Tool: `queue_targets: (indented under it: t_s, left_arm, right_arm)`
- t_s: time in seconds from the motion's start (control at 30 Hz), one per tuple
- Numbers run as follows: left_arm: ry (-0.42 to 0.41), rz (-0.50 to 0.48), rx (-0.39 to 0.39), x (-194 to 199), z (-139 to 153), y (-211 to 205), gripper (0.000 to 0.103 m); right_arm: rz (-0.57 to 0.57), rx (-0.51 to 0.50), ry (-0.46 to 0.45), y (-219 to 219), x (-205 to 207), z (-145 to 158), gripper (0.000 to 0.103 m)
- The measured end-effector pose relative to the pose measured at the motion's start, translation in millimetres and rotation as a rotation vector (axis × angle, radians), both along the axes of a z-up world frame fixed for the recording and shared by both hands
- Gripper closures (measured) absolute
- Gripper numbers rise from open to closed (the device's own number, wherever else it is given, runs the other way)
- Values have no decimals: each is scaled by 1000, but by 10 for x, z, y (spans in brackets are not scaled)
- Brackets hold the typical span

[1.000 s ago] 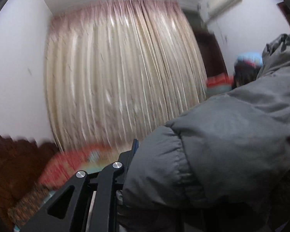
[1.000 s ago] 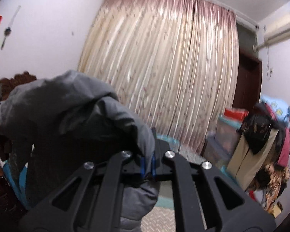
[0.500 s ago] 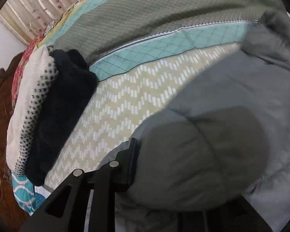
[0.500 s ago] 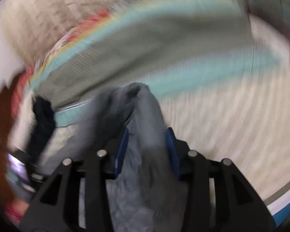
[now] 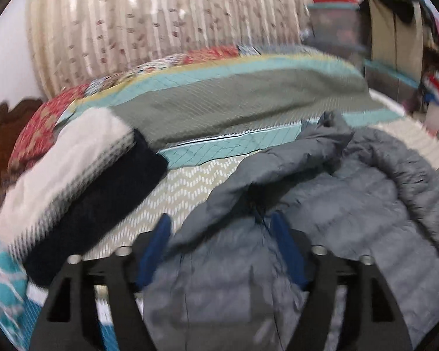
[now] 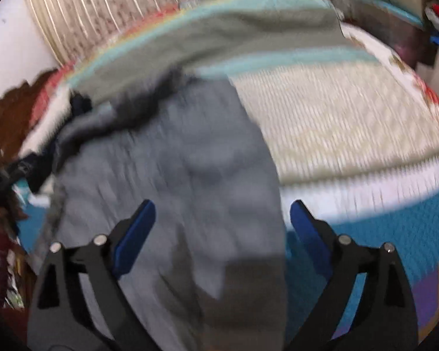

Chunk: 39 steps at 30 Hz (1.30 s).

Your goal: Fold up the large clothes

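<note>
A grey quilted puffer jacket [image 5: 351,204] lies spread on the striped bed quilt [image 5: 248,108], hood bunched toward the far side. My left gripper [image 5: 219,228] is open, its blue pads either side of the jacket's collar area, just above the fabric. In the right wrist view the jacket [image 6: 175,161] lies flat on the quilt [image 6: 336,117]. My right gripper [image 6: 222,213] is open wide over the jacket's lower part, holding nothing. This view is motion-blurred.
A folded white and navy knit garment [image 5: 73,181] lies at the left on the bed, beside the wooden headboard [image 5: 3,128]. Curtains [image 5: 161,14] hang behind. Storage boxes and hanging clothes [image 5: 395,44] stand at the right.
Both grippers held the jacket up in the air, then swung it down onto the bed. Both have now opened and let go, and the jacket lies spread.
</note>
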<state>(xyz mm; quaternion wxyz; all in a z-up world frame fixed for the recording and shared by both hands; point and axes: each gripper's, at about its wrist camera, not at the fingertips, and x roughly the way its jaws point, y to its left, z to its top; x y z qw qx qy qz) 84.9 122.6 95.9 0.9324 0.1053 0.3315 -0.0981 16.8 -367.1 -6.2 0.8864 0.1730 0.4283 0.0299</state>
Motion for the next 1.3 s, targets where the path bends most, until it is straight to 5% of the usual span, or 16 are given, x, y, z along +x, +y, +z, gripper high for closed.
queue_targets:
  t_s: [0.03, 0.07, 0.1, 0.17, 0.27, 0.4, 0.47, 0.57, 0.67, 0.73, 0.8, 0.87, 1.0, 1.13, 1.17, 1.3]
  left_arm:
    - [-4, 13, -16, -88, -31, 64, 5]
    - [-1, 29, -27, -195, -86, 97, 5]
    - [11, 42, -28, -278, -143, 130, 4]
    - [50, 50, -20, -377, -217, 269, 4]
    - [87, 79, -53, -530, -297, 419, 4]
    - [117, 119, -78, -592, -393, 429, 4]
    - [137, 152, -72, -580, -442, 396, 4]
    - [160, 189, -94, -574, -463, 448, 4]
    - [161, 202, -131, -622, -450, 513, 4]
    - [172, 204, -137, -658, -453, 548, 4]
    - [178, 198, -159, -730, -443, 535, 4]
    - [177, 187, -175, -812, -429, 507, 4]
    - [153, 195, -163, -1114, -426, 487, 4]
    - [149, 287, -102, -1399, -493, 719, 4]
    - [153, 317, -86, -1445, -502, 807, 4]
    - [147, 427, -117, -1643, -461, 1219, 4]
  right_arm:
    - [13, 44, 47, -7, -36, -108, 24]
    - [28, 87, 79, 3, -48, -168, 65]
    - [46, 121, 88, -2, -56, -162, 83]
    - [51, 32, 66, -40, -20, 32, 99]
    - [13, -224, 20, -216, 185, 559, 100]
    - [-134, -858, -21, -593, 802, 1150, 96]
    - [-202, -982, 22, -854, 1100, 1088, 48]
    - [-313, -844, 24, -1066, 1283, 1073, 39]
    - [-318, -532, -151, -694, 1263, 1218, 32]
    - [-124, -300, -180, -152, 1376, 1150, 32]
    - [138, -141, -93, 634, 1677, 868, 35]
    - [297, -126, 4, 1327, 1975, 558, 51]
    - [426, -199, 113, 2540, 2910, 209, 56]
    - [329, -317, -112, 3299, 3783, 694, 51]
    - [298, -334, -135, 3419, 3879, 781, 39]
    - [347, -290, -136, 3761, 3753, 929, 37]
